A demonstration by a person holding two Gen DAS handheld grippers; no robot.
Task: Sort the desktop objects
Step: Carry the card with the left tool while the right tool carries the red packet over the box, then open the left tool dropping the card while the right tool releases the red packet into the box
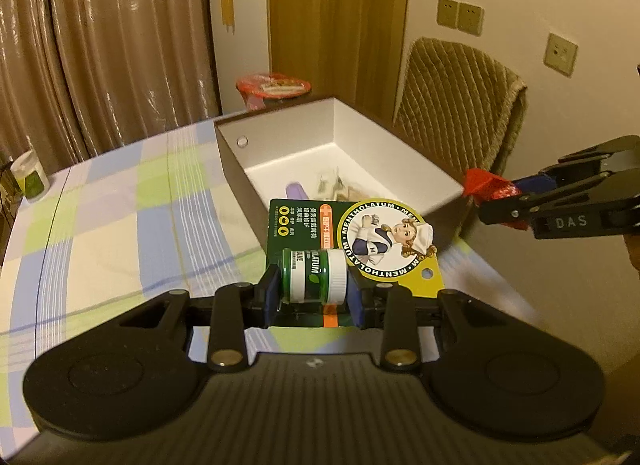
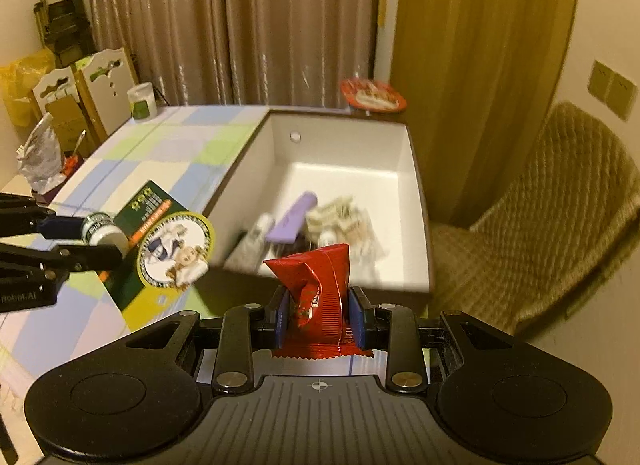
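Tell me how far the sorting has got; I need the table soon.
Some items already lie in the white box: a purple tube and wrapped bits. In hand: the left tongs grip the Mentholatum pack, the right tongs a red wrapper. Both remain outside the box.

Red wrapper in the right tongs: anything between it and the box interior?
Only the box's near wall; the red wrapper already overlaps its rim in the right wrist view.
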